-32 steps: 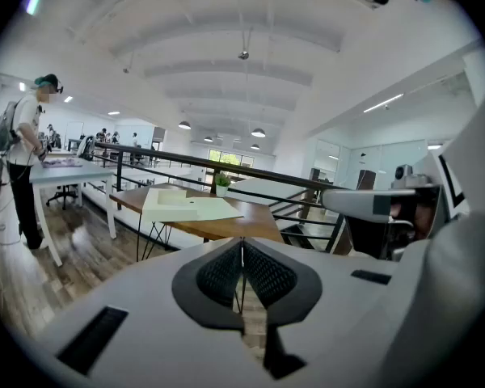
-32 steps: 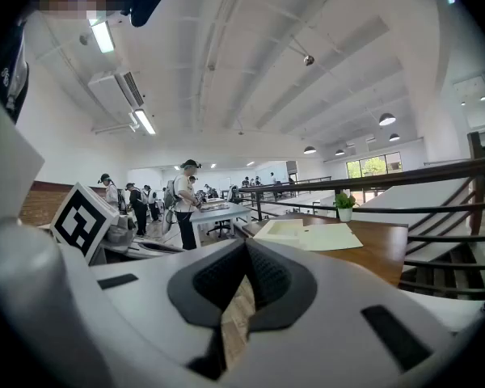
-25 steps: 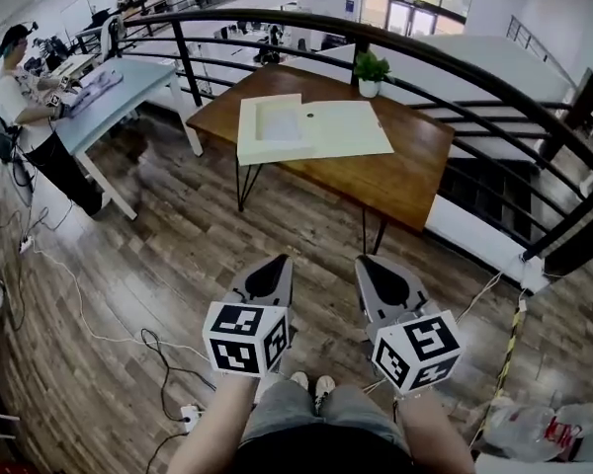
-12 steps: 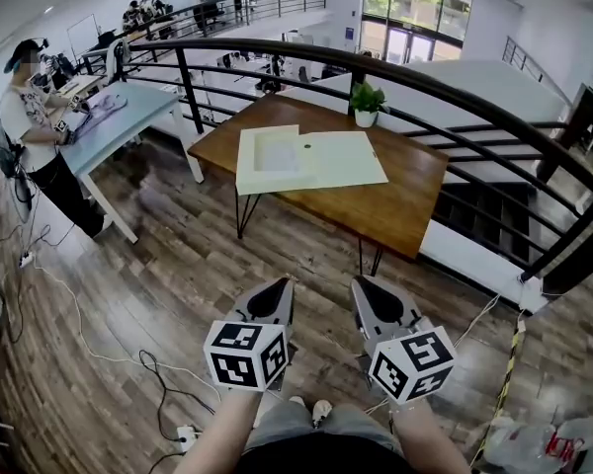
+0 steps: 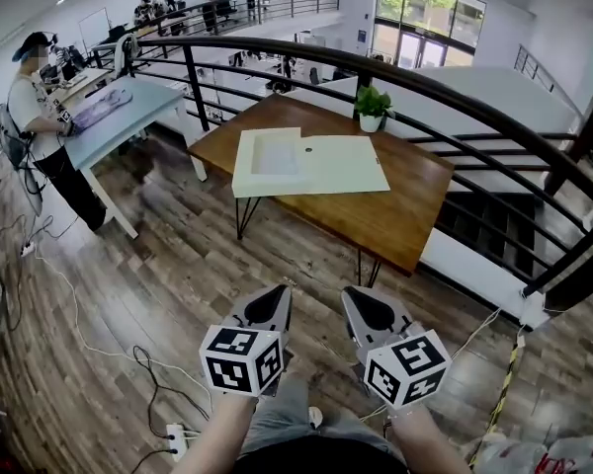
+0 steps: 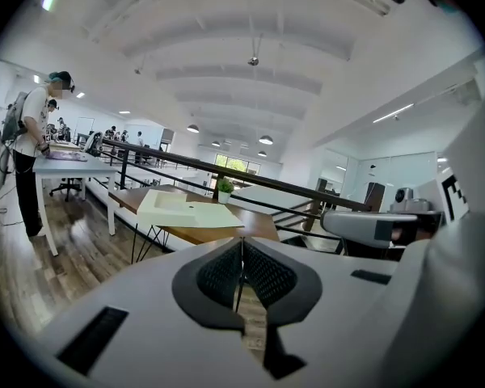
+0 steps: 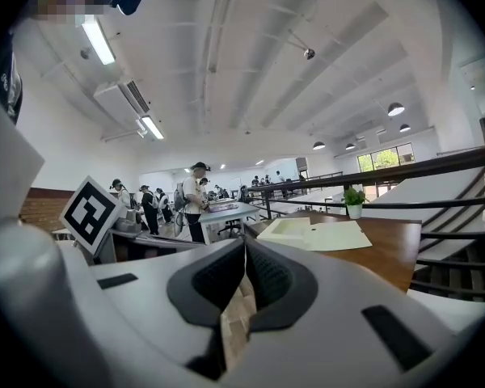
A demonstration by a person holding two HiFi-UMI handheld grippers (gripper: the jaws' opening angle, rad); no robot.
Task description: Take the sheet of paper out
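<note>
A cream folder [image 5: 321,164] lies open on the brown wooden table [image 5: 395,215], with a paler sheet of paper [image 5: 275,155] on its left half. The folder also shows far off in the left gripper view [image 6: 186,210] and the right gripper view [image 7: 315,234]. My left gripper [image 5: 280,289] and right gripper [image 5: 347,291] hang side by side over the floor, well short of the table. Both are shut with nothing between the jaws, which meet in a thin line in the left gripper view [image 6: 242,242] and the right gripper view [image 7: 245,242].
A black curved railing [image 5: 474,102] runs behind and to the right of the table. A small potted plant [image 5: 373,102] stands at the table's far edge. A person [image 5: 40,117] stands at a pale blue table [image 5: 128,112] on the left. Cables and a power strip [image 5: 178,439] lie on the wooden floor.
The view has shifted forward, so the table sits slightly nearer and lower. Both grippers have sunk a little in the picture and stay shut and empty.
</note>
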